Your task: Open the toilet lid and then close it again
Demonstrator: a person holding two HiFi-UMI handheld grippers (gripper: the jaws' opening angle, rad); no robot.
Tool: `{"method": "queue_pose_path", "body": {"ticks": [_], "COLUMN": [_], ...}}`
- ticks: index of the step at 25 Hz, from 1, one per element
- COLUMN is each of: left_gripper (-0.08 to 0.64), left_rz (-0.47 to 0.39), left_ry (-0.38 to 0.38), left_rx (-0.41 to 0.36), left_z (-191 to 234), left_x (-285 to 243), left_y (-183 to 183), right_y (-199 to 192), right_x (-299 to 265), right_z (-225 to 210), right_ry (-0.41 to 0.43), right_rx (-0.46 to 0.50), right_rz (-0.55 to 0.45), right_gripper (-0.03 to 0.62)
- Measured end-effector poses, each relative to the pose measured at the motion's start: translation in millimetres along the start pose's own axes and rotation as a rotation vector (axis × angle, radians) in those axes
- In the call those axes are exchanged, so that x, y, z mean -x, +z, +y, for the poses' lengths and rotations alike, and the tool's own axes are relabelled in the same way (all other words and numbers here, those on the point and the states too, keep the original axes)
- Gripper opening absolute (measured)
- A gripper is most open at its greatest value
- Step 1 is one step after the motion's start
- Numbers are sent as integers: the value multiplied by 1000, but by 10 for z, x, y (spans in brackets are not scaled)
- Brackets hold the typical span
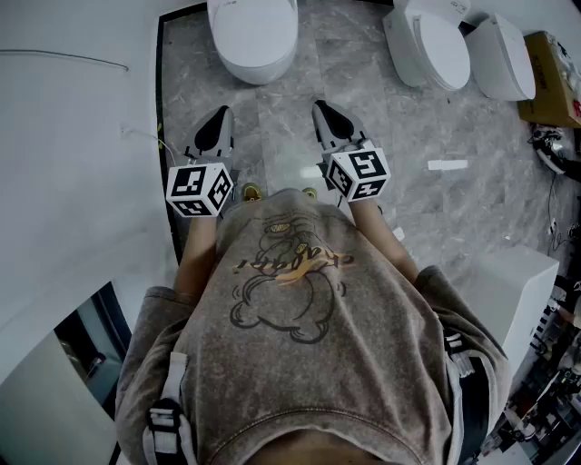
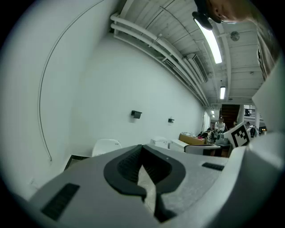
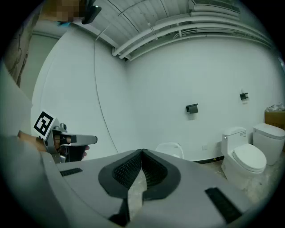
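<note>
Person stands on the grey marble floor (image 1: pixel 290 136) with both tools held out in front, roughly level, aimed toward the toilet (image 1: pixel 252 41) straight ahead beside the white wall (image 1: pixel 82 136); left gripper (image 1: pixel 221 113) has its jaws pressed together with nothing between them; right gripper (image 1: pixel 322 107) is the same, jaws together and empty; reads as a ready carry pose, closed because nothing needs gripping yet. Toilet is well apart from both tips, so no contact; its lid (image 1: pixel 254 27) appears down, with the white oval top showing; opening not yet begun, I judge. Right gripper view puts the toilet (image 3: pixel 170 149) just above the closed tips, which suggests that tool is lined up on it; left gripper view shows the toilet (image 2: pixel 106 146) off to the left. Two other toilets (image 1: pixel 436 50) and a cardboard box (image 1: pixel 554 77) stand to the right, outside the likely line of approach.
</note>
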State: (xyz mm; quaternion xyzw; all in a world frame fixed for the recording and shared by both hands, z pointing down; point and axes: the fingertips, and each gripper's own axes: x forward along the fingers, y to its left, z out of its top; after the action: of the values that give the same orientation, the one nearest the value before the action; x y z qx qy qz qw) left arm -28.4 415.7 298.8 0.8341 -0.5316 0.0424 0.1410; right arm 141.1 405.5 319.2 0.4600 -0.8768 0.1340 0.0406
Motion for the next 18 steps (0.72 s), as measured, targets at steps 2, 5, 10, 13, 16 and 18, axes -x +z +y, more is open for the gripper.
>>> {"method": "queue_pose_path", "body": {"ticks": [2,5,10,13,16,18], "left_gripper": [8,8,8,9,8,9], "left_rz": [1,3,10,19,33,39], "left_ry": [2,7,50,79,84,72], "left_rx": [2,10,36,50,55,53], "left_z": [-18,-55,-2,105,207,301], "left_x": [-11,-39,-149,-283,-477,-669], "left_y": [-1,-20,-132,-245,-291,-291], "right_y": [0,-2,-79,-186,-229,-248], "right_x": [5,27,0,-118,-292,-468], "right_z": [-20,-76,-199,-292,-383,-454], "right_ry": [2,10,54,73,75,72], "right_rx": [-9,-29,-36,-37,-49,-59], "right_rz": [-4,-16,-1,32,57,61], "right_gripper": [28,28,28,28,28,28]}}
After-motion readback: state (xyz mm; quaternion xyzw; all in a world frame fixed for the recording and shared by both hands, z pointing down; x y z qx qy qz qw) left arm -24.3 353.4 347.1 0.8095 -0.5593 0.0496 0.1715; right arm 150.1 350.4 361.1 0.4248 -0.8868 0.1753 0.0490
